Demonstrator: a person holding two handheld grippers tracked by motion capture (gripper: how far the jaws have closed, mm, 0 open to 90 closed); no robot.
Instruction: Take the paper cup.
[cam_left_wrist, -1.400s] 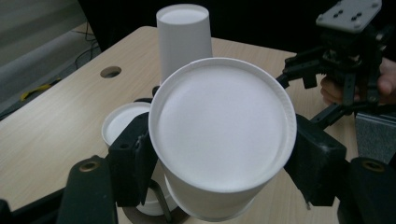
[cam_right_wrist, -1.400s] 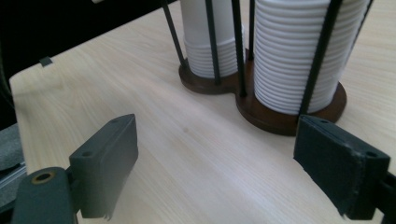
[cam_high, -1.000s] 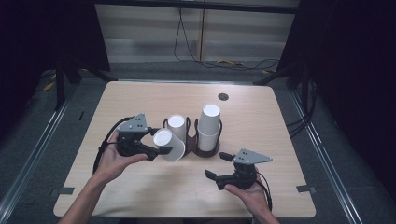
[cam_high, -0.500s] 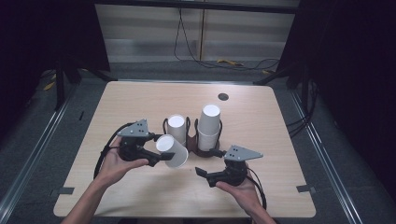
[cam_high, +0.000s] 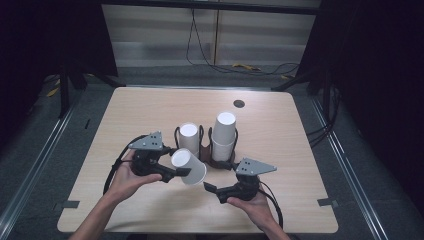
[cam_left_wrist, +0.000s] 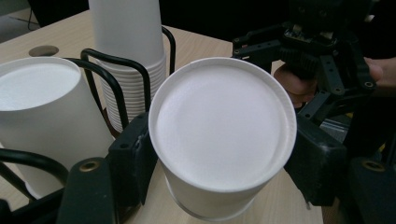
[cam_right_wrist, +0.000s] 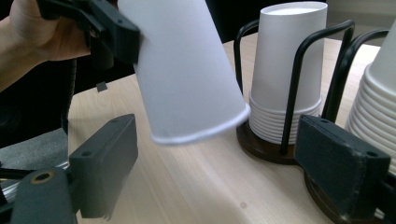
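You've got two grippers (cam_high: 184, 171) (cam_high: 210, 188), one loose paper cup (cam_high: 189, 166), two cup stacks (cam_high: 189, 137) (cam_high: 224, 135) in one wire holder (cam_high: 218, 161), and one table (cam_high: 280, 150) with one dark disc (cam_high: 239, 103).

The cup (cam_high: 189, 167) held by the left gripper (cam_high: 176, 172) looks like white paper, smooth and matt, with a rolled rim. The cups stacked just behind it look like the same paper. They sit in a rack (cam_high: 206, 150) of thin black wire, a bit shiny, on dark brown bases. The table (cam_high: 300, 150) under the rack is pale wood, smooth and matt. The gripper's jaws look like matt black plastic.
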